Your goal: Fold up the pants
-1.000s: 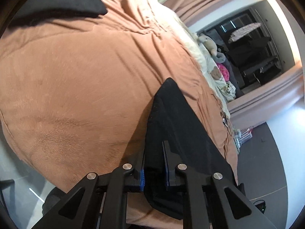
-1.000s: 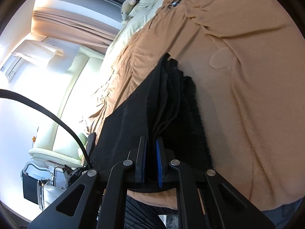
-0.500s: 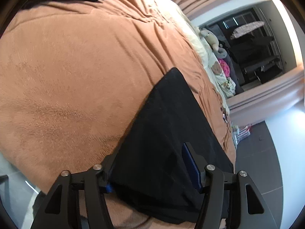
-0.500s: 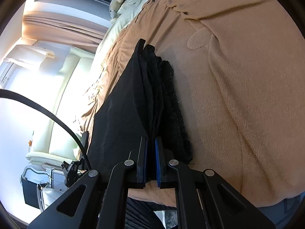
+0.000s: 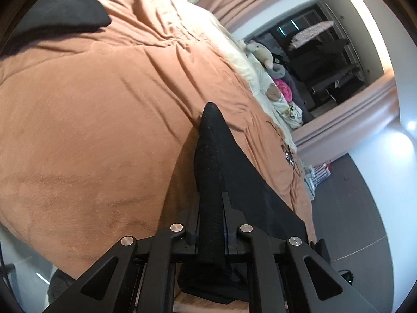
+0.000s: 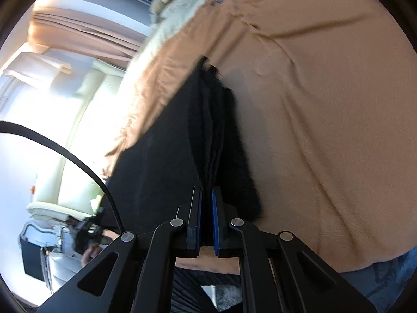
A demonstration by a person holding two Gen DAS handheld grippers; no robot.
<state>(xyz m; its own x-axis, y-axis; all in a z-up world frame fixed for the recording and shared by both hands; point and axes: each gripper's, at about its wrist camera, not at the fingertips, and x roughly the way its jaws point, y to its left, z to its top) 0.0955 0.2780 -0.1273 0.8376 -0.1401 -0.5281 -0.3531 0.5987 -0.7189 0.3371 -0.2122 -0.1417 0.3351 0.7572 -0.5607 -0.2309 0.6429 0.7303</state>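
- Left wrist view: left gripper (image 5: 210, 208) has just been closing and now pinches a thick fold of the black pants (image 5: 216, 161) between its jaws; the cloth bulges up between the fingers.
- The pants run from the jaws toward 12 o'clock, tapering to a point, and spread out flat toward 4 o'clock over the brown blanket (image 5: 91, 120).
- A second dark cloth (image 5: 65, 18) lies well apart at 10 o'clock on the same blanket.
- Stuffed toys (image 5: 263, 54) sit by a pale sheet at 1 o'clock; dark shelving (image 5: 325, 60) beyond.
- Right wrist view: right gripper (image 6: 207, 200) is clamped tight on a bunched edge of the pants (image 6: 161, 156), blue pads (image 6: 214, 208) nearly meeting with layers of cloth between.
- The pants stretch toward 12 o'clock and fan out toward 9 o'clock, over the blanket (image 6: 325, 104).
- A black cable (image 6: 65, 146) arcs across at 9 o'clock; a cream sofa (image 6: 78, 130) behind it.
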